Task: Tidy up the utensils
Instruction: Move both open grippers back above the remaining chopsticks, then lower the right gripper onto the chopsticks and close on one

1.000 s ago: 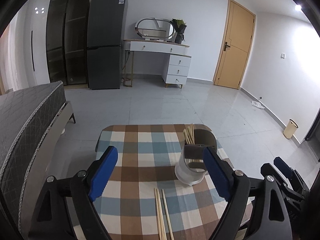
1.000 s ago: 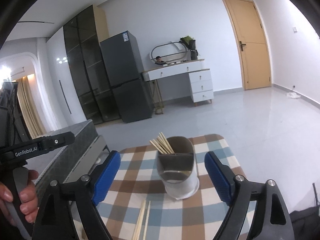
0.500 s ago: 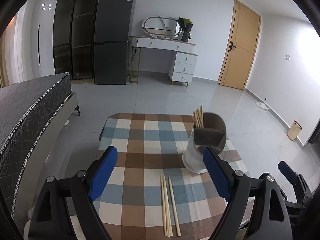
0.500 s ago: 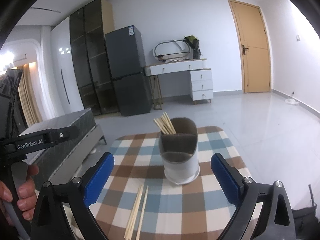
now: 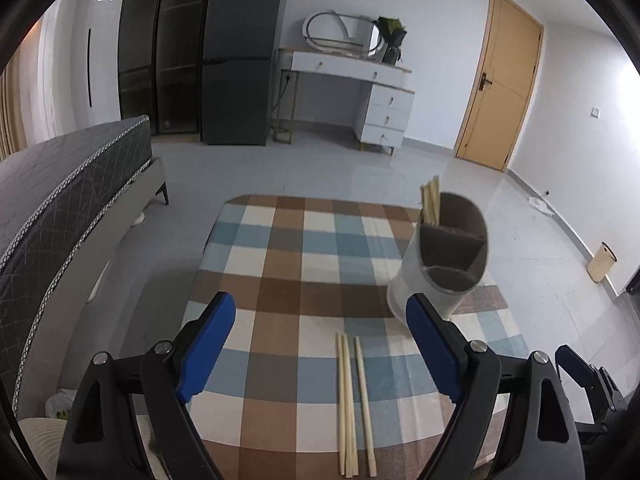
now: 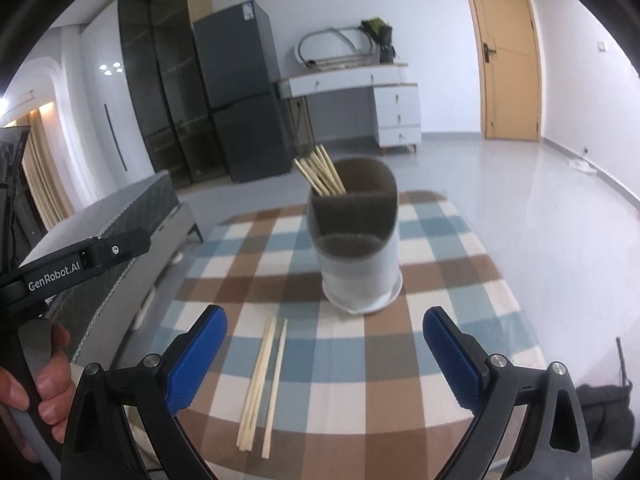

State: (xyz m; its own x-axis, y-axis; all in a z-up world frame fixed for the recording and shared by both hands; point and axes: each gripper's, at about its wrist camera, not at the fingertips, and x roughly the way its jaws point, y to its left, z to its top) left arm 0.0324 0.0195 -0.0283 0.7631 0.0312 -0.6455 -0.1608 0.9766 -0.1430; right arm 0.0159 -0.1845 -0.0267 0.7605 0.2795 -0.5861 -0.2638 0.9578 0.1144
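Chopsticks (image 5: 352, 396) lie lower centre, near the table's (image 5: 280, 424) front edge; I hold both grippers (image 5: 320, 344) (image 6: 325, 354) spread wide, empty, above them.

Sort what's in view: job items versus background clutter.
Job: loose chopsticks on the checked tablecloth; utensil holder with chopsticks already in it.
Background: fridge, dressing table, bed, bin.

Bare checked counter (image 5: 304, 264) is seen left of the utensil holder (image 6: 356, 248) and ahead of the loose chopsticks (image 6: 260, 384). Right-side passage is blocked by the holder; near-centre cloth is taken by the chopsticks.
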